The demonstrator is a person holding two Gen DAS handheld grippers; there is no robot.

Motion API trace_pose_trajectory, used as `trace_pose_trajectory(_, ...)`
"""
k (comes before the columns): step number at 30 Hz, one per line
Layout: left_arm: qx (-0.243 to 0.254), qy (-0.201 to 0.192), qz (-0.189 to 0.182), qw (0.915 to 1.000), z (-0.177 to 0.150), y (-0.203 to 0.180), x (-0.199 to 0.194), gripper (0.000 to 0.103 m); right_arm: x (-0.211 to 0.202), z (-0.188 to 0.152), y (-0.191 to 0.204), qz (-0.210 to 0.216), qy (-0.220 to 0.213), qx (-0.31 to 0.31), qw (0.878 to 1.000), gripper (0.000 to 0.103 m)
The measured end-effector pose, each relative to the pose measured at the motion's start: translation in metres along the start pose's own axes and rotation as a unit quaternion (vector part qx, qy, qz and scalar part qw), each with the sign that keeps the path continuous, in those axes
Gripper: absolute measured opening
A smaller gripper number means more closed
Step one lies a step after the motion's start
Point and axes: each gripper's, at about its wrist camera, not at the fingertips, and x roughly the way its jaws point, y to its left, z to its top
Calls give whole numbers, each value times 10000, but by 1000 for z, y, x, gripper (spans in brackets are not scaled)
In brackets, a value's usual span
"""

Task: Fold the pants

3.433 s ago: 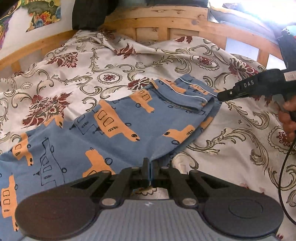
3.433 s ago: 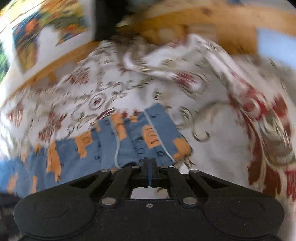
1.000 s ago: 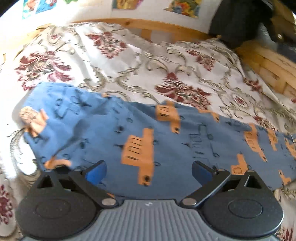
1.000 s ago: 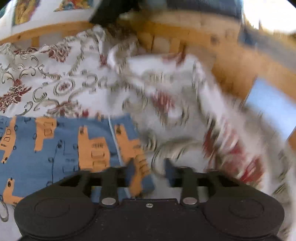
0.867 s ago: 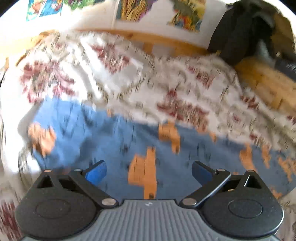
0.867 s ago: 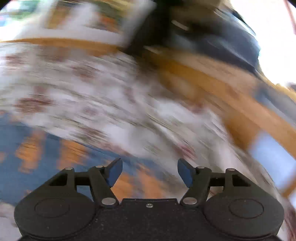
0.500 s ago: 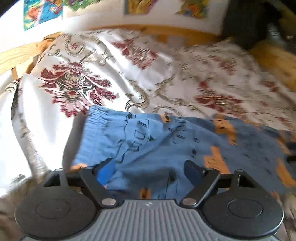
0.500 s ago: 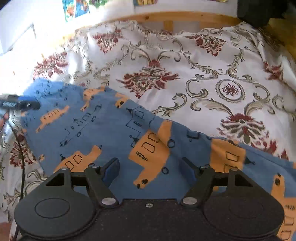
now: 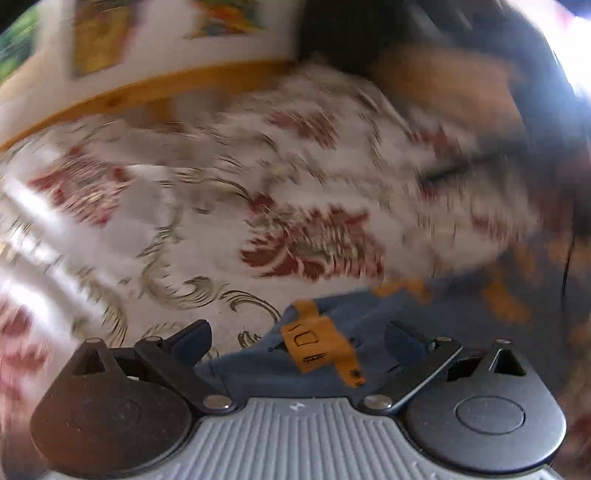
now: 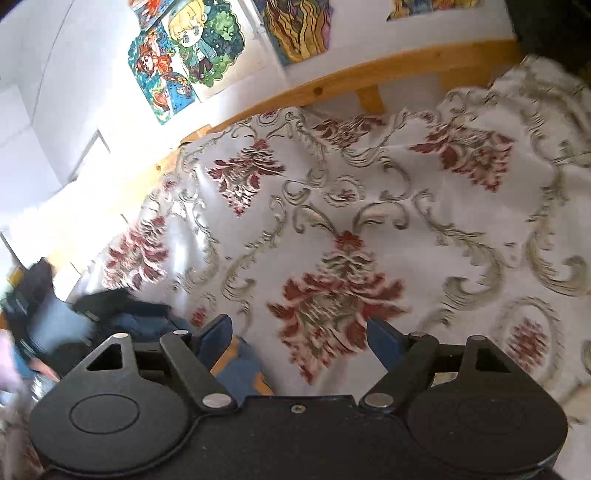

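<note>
The blue pants (image 9: 373,332) with orange vehicle prints lie on the floral bedspread (image 9: 221,236). My left gripper (image 9: 297,338) is open, with a corner of the pants and one orange print between its fingers, not pinched. In the right wrist view only a small blue and orange piece of the pants (image 10: 242,365) shows by the left finger. My right gripper (image 10: 299,334) is open over bare bedspread (image 10: 351,236). At the far left of that view the other gripper (image 10: 110,301) appears as a dark blurred shape with a hand behind it.
A wooden bed rail (image 10: 369,79) runs along the far side under a white wall with colourful posters (image 10: 188,55). A dark bag or cloth (image 9: 351,33) hangs at the headboard. A black cable (image 9: 567,258) crosses the right edge of the left wrist view.
Both grippers let go of the pants and opened. Since half a second ago both cameras have swung, so the pants now fill only the lower part of each view.
</note>
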Motion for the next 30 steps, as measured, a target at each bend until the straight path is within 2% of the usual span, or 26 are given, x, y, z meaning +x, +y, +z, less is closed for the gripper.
trace_pose_trajectory(1,284,137,2,9995,0,-3,9,101,5,4,0,109,117,32,9999,82)
trace_pose_trajectory(3,527,351,-95,9979,-9,-7,17,97,13,6,1,251,328,18,9991,80)
trace_pose_trajectory(7,404,650,-662,9949,-33,-15,18,97,39,1,6,645,751,-34,9951,72)
trace_pose_trajectory(10,435,476,-669,9957,-56,-28,8,99,64,0,15,821,1026,-316,9908,67)
trace_pose_trajectory(15,118,294,-654,9974,-71,-29,-8,99,109,1,36,1000,1465,-843,9805,62)
trace_pose_trajectory(17,92,259,-654,9975,-73,-29,-10,99,122,-1,44,1009,1623,-1015,9763,54)
trace_pose_trajectory(19,39,243,-661,9975,-75,-28,-11,100,127,-2,49,1119,1755,-1072,9722,50)
trace_pose_trajectory(22,-7,228,-665,9975,-76,-28,-13,100,129,-3,57,1292,1867,-1071,9680,49)
trace_pose_trajectory(27,-61,235,-646,9976,-77,-29,-14,100,136,4,60,1326,1879,-762,9702,46)
trace_pose_trajectory(28,-65,230,-636,9977,-77,-29,-15,100,139,5,61,1280,1879,-708,9712,32)
trace_pose_trajectory(29,-77,231,-626,9977,-77,-30,-15,100,143,4,62,1160,1895,-713,9724,12)
trace_pose_trajectory(30,-95,234,-615,9978,-78,-30,-16,100,145,3,64,1013,1899,-798,9733,3)
